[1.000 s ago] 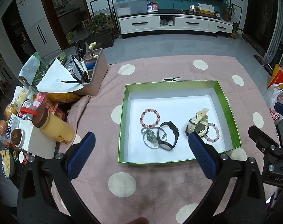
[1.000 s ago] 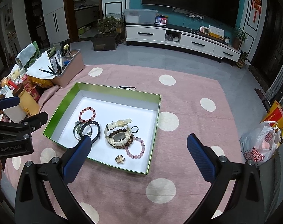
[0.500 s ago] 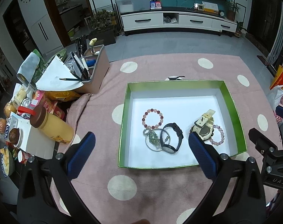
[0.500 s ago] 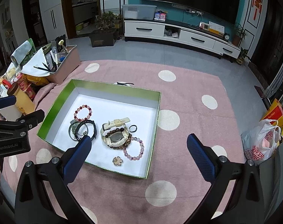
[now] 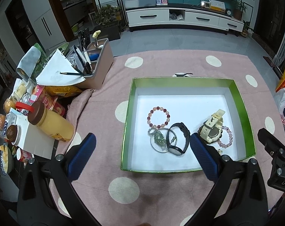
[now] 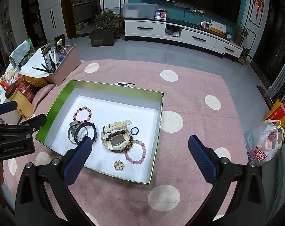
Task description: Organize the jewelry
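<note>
A green box [image 5: 242, 101] with a white floor sits on the pink dotted cloth; it also shows in the right wrist view [image 6: 54, 103]. Inside lie a red bead bracelet [image 5: 158, 117], a black watch [image 5: 178, 139], a silver bangle with green beads [image 5: 158, 141], a cream watch [image 5: 212, 130] on brown beads, a pale purple bracelet [image 6: 136, 152], a small black ring [image 6: 135, 131] and a gold flower brooch [image 6: 118, 165]. My left gripper [image 5: 142, 156] is open and empty over the box's near edge. My right gripper [image 6: 139, 156] is open and empty above the box's near right part.
A pink organizer [image 5: 97, 64] with pens and papers stands at the back left. A yellow bottle [image 5: 52, 124], a white box [image 5: 33, 137] and snack packs crowd the left edge. A black hair clip [image 6: 125, 83] lies behind the box. A plastic bag [image 6: 264, 146] sits at the right.
Both grippers have moved slightly forward and lower toward the box, so it looks larger and nearer. The jewelry has not moved. Both grippers remain open.
</note>
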Action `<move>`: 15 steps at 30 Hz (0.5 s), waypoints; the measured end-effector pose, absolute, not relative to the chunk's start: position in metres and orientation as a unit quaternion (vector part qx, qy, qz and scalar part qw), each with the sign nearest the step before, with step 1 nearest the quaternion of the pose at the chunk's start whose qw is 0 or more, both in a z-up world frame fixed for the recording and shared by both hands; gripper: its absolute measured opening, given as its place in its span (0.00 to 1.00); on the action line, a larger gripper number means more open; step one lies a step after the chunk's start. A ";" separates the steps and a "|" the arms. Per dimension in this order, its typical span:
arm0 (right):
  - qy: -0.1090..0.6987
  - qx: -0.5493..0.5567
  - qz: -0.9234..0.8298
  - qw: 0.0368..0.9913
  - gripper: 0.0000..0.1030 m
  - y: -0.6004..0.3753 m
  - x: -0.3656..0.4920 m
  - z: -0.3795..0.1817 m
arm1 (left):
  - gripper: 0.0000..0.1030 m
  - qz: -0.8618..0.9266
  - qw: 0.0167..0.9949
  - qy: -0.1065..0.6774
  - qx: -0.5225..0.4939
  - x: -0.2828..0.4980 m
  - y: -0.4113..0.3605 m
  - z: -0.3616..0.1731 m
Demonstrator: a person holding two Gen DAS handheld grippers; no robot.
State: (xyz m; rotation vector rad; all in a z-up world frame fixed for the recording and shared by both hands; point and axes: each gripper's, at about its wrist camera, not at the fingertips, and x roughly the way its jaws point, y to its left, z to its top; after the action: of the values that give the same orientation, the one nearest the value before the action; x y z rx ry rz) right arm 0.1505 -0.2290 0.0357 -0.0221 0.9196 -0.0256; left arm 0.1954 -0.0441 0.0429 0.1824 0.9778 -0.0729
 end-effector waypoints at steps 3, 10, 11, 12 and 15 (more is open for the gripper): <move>0.444 -0.011 -0.012 0.896 0.99 -0.229 0.151 0.036 | 0.98 -0.034 0.877 0.470 0.088 0.196 -0.044 0.042; 0.445 -0.012 -0.012 0.896 0.99 -0.228 0.151 0.035 | 0.98 -0.032 0.875 0.474 0.088 0.198 -0.044 0.039; 0.445 -0.013 -0.012 0.896 0.99 -0.228 0.152 0.036 | 0.98 -0.031 0.875 0.474 0.088 0.199 -0.044 0.039; 0.445 -0.013 -0.012 0.896 0.99 -0.227 0.152 0.035 | 0.98 -0.031 0.875 0.475 0.089 0.199 -0.043 0.038; 0.444 -0.013 -0.012 0.896 0.99 -0.227 0.152 0.035 | 0.98 -0.031 0.875 0.476 0.087 0.200 -0.043 0.037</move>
State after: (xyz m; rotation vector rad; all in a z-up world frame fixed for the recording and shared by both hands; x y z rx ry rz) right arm 0.1522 -0.2272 0.0352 -0.0279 0.9211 -0.0255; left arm 0.1998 -0.0427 0.0375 0.1808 0.9933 -0.0640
